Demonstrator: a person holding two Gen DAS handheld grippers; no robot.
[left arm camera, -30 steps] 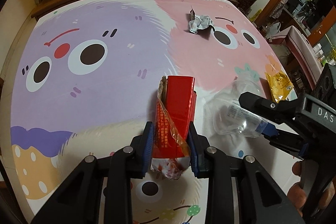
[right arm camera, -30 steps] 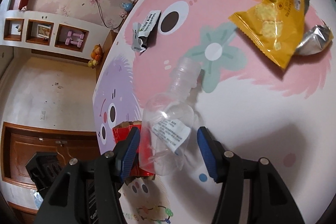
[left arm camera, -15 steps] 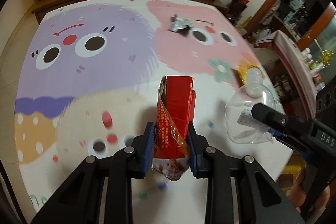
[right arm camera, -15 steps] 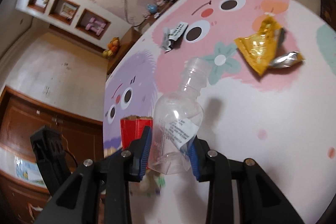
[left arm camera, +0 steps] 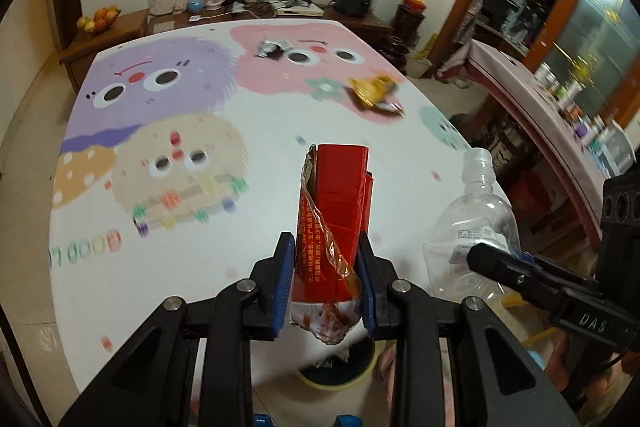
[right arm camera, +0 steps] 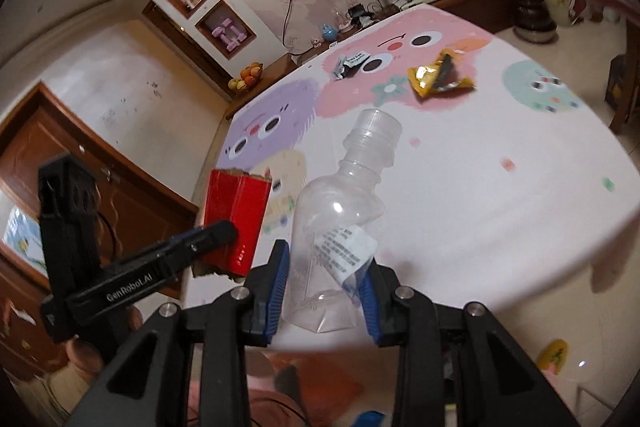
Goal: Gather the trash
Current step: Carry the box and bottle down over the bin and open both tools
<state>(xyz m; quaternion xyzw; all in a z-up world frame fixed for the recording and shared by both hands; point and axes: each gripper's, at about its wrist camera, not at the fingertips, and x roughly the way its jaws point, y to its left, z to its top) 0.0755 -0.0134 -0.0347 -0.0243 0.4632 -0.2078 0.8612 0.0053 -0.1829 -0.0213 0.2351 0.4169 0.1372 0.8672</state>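
Note:
My left gripper [left arm camera: 326, 255] is shut on a torn red carton [left arm camera: 336, 211], held upright in the air over the near edge of the table. My right gripper [right arm camera: 324, 267] is shut on a clear, capless plastic bottle [right arm camera: 344, 203], neck pointing away, with its base squeezed between the blue pads. In the right wrist view the red carton [right arm camera: 236, 211] and the left gripper [right arm camera: 216, 235] show at the left. In the left wrist view the bottle [left arm camera: 476, 227] is at the right. On the table lie a yellow snack bag [left arm camera: 372, 89] and a crumpled silver wrapper [left arm camera: 272, 47].
The table [left arm camera: 200, 187] wears a white cloth with cartoon monsters. Below its near edge sits a round yellow-rimmed container [left arm camera: 340, 375], dark inside. A low cabinet [left arm camera: 280, 13] with cables and a fruit bowl [left arm camera: 98, 19] stands behind the table. A hand [right arm camera: 80, 351] grips the left tool.
The right gripper closed on the bottle and lifted it off the cloth. Both grippers drew back and up toward the table's near edge with their items; the bottle turned more upright.

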